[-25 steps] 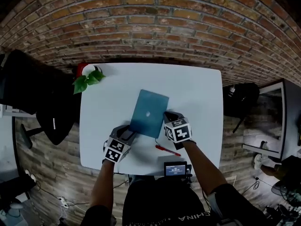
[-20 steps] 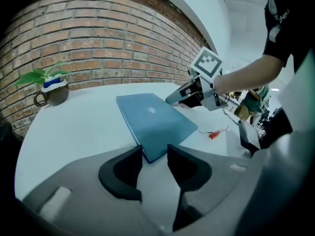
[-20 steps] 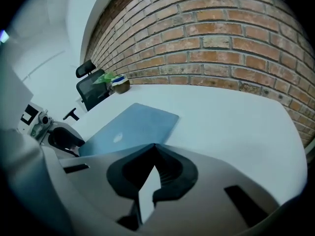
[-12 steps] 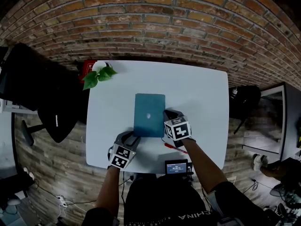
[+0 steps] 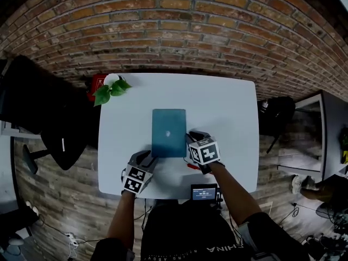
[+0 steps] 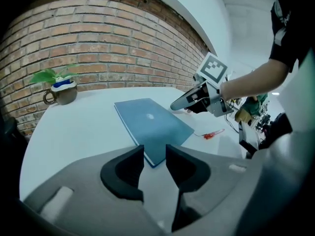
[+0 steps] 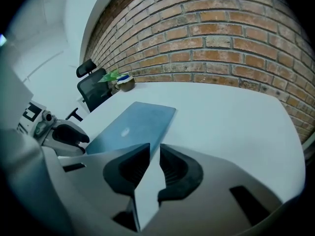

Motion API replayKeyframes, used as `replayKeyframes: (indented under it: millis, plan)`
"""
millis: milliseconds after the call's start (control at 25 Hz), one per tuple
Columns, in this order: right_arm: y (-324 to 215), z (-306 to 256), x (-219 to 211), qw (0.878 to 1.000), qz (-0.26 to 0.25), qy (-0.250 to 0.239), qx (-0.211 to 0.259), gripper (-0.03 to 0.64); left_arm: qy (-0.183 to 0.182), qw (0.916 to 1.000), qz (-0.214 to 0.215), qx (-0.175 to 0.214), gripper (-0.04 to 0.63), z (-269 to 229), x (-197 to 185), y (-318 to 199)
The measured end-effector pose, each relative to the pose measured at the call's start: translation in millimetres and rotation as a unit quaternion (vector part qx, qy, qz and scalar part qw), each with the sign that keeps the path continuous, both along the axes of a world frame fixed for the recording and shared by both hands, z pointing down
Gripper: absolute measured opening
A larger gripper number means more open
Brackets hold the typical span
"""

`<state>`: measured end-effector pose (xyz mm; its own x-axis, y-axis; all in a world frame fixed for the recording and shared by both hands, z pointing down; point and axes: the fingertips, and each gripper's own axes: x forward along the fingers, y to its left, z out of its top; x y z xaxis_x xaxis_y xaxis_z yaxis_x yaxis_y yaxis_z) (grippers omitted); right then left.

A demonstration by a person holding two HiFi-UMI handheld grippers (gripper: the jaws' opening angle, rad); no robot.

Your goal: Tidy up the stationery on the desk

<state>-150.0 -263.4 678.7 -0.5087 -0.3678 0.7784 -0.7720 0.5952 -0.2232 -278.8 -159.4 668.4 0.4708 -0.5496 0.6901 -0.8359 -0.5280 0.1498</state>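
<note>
Head view: a white surface stands against a brick wall on a wood floor, with a black chair off its left edge. A teal notebook with a pale cover mark lies mid-surface. A potted plant sits at the far left corner and a red pen by the near edge. The small screen is unreadable. The left gripper has just been closing its jaws, which stand apart and empty. The right gripper has just been opening its jaws, now narrowly parted at the notebook's near right corner and gripping nothing.
</note>
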Motion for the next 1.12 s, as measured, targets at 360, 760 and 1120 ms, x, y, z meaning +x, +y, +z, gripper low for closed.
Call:
replayKeyframes:
  millis: [360,760,1120]
  plan:
    - [24,-4,3,0.999,-0.026,-0.032,-0.015,0.095,-0.035,0.9976,-0.060,0.005,0.046,-1,-6,-30]
    - [21,4,-10,0.998,0.010,-0.049,-0.028,0.123,-0.059,0.9951,-0.068,-0.040,0.023,12,-17,-55]
    - [18,12,-14,0.996,0.065,-0.037,-0.041,0.147,-0.047,0.9966,-0.048,-0.048,0.012,15,-13,-56]
